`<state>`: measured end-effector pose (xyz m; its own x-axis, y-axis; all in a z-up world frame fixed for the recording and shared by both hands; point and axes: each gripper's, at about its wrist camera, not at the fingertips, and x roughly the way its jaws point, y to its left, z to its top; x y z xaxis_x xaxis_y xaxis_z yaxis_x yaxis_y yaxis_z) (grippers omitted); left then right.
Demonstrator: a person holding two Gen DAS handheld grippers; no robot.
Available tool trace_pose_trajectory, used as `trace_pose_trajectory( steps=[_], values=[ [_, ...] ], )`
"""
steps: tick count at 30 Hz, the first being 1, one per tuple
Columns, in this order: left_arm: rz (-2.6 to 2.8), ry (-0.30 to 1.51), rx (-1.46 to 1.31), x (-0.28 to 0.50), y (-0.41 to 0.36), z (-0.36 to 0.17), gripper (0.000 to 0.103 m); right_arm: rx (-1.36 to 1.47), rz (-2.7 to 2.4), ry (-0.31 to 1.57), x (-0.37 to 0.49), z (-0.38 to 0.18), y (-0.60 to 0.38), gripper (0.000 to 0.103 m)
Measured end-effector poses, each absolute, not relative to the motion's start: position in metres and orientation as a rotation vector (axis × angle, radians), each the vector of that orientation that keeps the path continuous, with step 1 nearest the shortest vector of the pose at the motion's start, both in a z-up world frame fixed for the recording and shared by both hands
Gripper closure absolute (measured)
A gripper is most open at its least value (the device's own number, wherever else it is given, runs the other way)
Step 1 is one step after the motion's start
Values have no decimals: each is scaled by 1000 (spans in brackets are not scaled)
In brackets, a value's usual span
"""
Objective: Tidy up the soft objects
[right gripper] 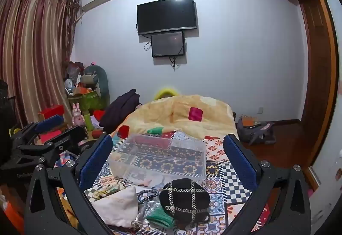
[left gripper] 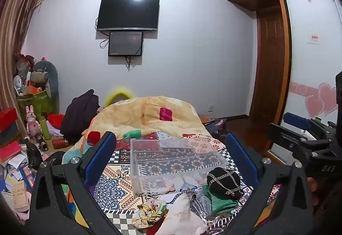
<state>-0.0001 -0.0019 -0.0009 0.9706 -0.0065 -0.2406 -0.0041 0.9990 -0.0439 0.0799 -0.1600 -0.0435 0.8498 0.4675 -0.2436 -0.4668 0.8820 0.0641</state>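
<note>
Clear bin (right gripper: 158,160) mid-bed; soft pile (right gripper: 149,203) touching near edge.

A bed (right gripper: 215,168) spread with a patchwork cover carries a clear plastic box (right gripper: 158,159) at its middle. Just in front of the box lie a black chain-trimmed hat (right gripper: 185,197), a green cloth (right gripper: 159,216), a white pouch (right gripper: 116,206) and a floral scrunchie (left gripper: 149,211). Behind the box, a yellow quilt (right gripper: 181,113) is heaped.
</note>
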Motion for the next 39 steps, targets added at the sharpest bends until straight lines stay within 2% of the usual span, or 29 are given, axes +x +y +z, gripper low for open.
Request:
trace_pose_trajectory(
  steps=[39],
  values=[
    [-36,243,-39,-2,-9,-2,0,45,503,251,79,-43,-165,0]
  ],
)
